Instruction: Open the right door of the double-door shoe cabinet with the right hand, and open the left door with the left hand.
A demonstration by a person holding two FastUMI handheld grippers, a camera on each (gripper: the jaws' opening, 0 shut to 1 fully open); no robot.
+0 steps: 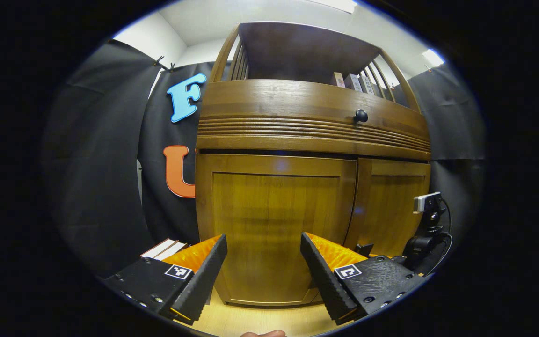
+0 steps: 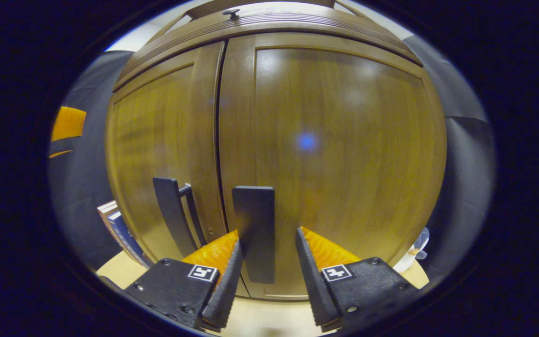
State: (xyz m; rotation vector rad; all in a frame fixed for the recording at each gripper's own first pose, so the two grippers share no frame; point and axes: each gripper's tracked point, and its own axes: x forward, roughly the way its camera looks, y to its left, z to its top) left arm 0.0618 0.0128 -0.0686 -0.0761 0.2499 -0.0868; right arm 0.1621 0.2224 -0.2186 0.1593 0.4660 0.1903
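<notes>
Between the fingers of our right tool [image 2: 266,276], spread wide, we see the right door handle [image 2: 254,231]; contact unclear. We log the right door [image 2: 335,154] and left door [image 2: 157,154] shut, left door handle [image 2: 172,213] beside the seam. Our left tool [image 1: 264,274], wide and empty, faces the shoe cabinet [image 1: 307,140] from farther back.

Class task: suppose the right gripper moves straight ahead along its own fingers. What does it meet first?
Most likely the right door's handle, which stands between the open fingers of the right gripper; the right door lies just behind it.
</notes>
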